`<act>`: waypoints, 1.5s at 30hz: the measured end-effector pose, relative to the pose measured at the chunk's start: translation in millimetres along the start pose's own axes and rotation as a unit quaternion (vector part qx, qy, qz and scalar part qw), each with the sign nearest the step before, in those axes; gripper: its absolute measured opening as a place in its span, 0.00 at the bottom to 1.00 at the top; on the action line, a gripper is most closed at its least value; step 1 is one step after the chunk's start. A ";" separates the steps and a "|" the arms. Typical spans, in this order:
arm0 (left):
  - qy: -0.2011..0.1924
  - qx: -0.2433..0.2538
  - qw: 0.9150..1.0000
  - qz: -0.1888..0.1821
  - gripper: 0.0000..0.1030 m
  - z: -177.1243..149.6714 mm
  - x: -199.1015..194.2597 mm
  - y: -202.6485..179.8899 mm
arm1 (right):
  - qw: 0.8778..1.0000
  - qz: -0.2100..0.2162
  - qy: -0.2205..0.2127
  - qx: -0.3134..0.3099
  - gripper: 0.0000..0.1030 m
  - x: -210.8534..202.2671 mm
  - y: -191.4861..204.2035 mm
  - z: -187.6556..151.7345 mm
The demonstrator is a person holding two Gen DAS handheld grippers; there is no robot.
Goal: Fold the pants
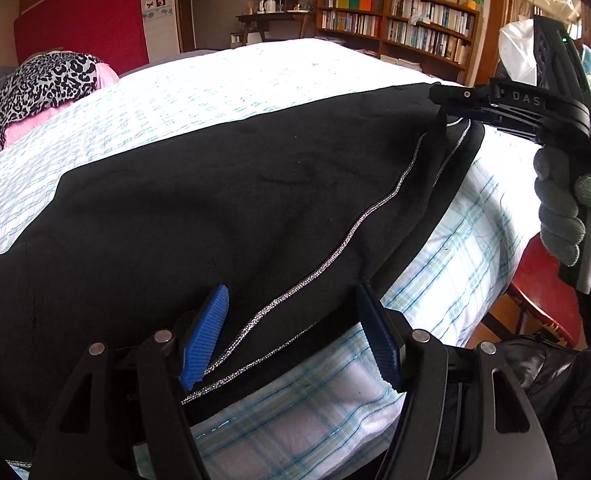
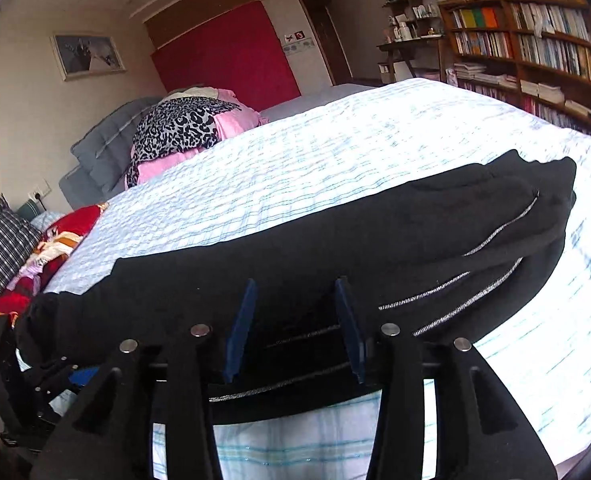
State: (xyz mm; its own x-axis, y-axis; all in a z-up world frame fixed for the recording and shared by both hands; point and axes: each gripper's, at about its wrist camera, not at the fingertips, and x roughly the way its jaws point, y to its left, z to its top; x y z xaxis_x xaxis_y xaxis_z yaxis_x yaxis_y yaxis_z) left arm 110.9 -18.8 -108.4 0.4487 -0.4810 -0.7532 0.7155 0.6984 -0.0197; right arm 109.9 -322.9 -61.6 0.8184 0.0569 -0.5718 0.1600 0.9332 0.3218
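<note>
blue pads of our left gripper [image 1: 291, 332] fill the bottom of the left wrist view, standing well apart with nothing pinched. they straddle the near hem of the black pants [image 1: 215, 208], which lie flat across the plaid bedspread [image 1: 447, 264] close to the bed's front edge. we judge the jaws are kept wide so they can slide down over that layered edge, where the silver piping [image 1: 351, 232] runs between the pads. off to the right our gloved hand [image 1: 567, 208] holds the right gripper [image 1: 451, 100] level over the far end of the garment. its tips look close together from this side, though at that angle we cannot be sure whether they touch the cloth.

from the right wrist view, our right gripper [image 2: 295, 328] shows its two pads parted, with the pants [image 2: 335, 232] lying between and under them but not squeezed. the cloth stays flat on the bedspread [image 2: 335, 152] rather than lifted, so we read this as a release or a reach, not a carry. stacked piping lines toward the right suggest the legs already sit one upon the other, leaving a crosswise fold to make. pillows [image 2: 183, 128] sit well apart at the head of the bed.
</note>
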 end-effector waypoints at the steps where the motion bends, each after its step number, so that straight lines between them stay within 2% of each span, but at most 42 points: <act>1: -0.001 -0.001 1.000 -0.001 0.64 -1.2 -1.0 0.5 | 1.000 -0.009 0.000 -0.002 0.42 1.0 -0.1 0.0; 5: -0.003 0.001 1.000 -0.004 0.64 -2.7 -1.4 1.7 | 0.999 -0.045 0.007 -0.017 0.42 1.3 -6.1 -6.7; 9: -0.003 0.002 1.000 -0.007 0.64 -0.8 -3.6 3.2 | 0.995 -0.087 0.049 -0.006 0.42 14.6 -27.0 -22.0; 17: -0.020 -0.023 0.999 -0.011 0.64 24.7 -8.8 9.2 | 0.995 -0.084 0.045 -0.012 0.41 6.5 -33.0 -34.0; 23: -0.036 -0.003 0.999 -0.026 0.64 54.3 -4.5 -13.0 | 0.996 -0.084 -0.002 0.002 0.41 -21.7 -41.0 -19.5; 30: -0.010 0.024 0.998 -0.049 0.64 69.7 25.8 -41.7 | 0.995 -0.094 -0.034 0.030 0.42 -22.1 -64.4 1.8; 33: 0.009 0.033 0.998 -0.052 0.65 63.3 41.2 -50.9 | 0.996 -0.087 -0.022 0.023 0.42 -8.9 -68.7 3.5; 37: 0.001 0.044 0.998 -0.041 0.68 52.9 44.7 -54.9 | 0.995 -0.098 0.017 0.014 0.42 13.8 -76.8 -6.7; 40: -0.001 0.032 0.998 -0.052 0.69 50.3 42.2 -49.1 | 0.993 -0.113 0.018 -0.017 0.42 17.4 -72.4 -15.5; 45: -0.009 0.006 0.999 -0.045 0.69 47.9 26.2 -37.4 | 0.993 -0.116 0.018 -0.017 0.43 21.6 -72.1 -20.9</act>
State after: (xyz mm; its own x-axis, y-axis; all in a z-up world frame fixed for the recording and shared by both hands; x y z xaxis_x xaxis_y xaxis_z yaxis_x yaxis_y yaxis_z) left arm 121.5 -82.9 -95.9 0.3915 -0.5521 -0.7362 0.7605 0.6446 -0.0789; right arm 104.5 -381.5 -112.9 0.7411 -0.1487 -0.6547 0.3231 0.9338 0.1537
